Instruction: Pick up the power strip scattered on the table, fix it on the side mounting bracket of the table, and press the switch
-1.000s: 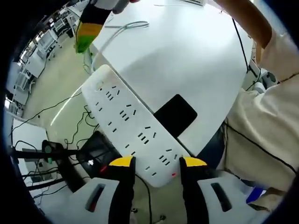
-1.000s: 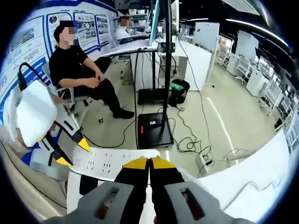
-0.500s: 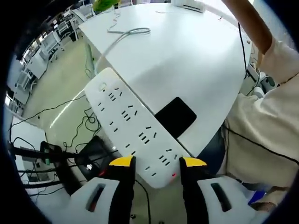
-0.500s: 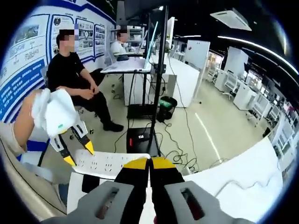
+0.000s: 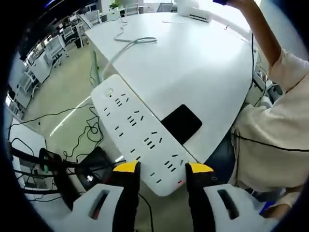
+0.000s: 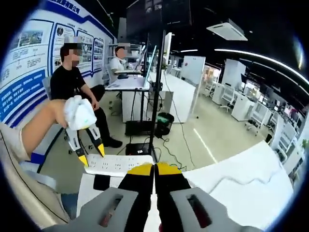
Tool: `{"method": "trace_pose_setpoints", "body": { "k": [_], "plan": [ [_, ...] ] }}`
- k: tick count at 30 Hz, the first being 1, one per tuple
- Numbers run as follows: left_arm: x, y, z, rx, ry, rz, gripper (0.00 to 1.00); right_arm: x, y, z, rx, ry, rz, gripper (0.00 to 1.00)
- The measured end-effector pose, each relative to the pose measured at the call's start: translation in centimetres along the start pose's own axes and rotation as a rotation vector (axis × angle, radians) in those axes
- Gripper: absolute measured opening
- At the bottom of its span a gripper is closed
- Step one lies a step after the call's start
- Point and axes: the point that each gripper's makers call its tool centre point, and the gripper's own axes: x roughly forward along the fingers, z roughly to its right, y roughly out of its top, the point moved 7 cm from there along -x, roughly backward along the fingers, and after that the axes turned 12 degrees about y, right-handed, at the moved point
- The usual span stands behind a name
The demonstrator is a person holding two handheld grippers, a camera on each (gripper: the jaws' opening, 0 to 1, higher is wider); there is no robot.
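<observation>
power strip (image 5: 140, 137): smooth white plastic in my left claw (image 5: 163, 167)
table (image 5: 193, 63): smooth, slightly glossy white
pad (image 5: 181, 123): matt black

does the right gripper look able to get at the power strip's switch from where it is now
Probably yes: the right gripper, shut, hangs above the table, and nothing lies between it and the power strip; the left gripper holds the far end.
</observation>
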Motion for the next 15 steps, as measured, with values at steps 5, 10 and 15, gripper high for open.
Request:
{"method": "trace_pose_setpoints", "body": {
  "k": [5, 10, 15],
  "plan": [
    [-0.1, -0.2, 0.1, -0.006, -0.001, 0.023, 0.42, -2.6, -1.0, -0.3, 0.007, -0.038, 0.036, 0.00],
    [-0.1, -0.5, 0.1, -0.032, 0.004, 0.049, 0.43, -5.3, -2.5, -0.8, 0.024, -0.083, 0.068, 0.00],
    [-0.1, -0.7, 0.1, -0.055, 0.013, 0.060, 0.43, -7.7, -4.3, -1.0, 0.048, -0.136, 0.082, 0.00]
  ]
}}
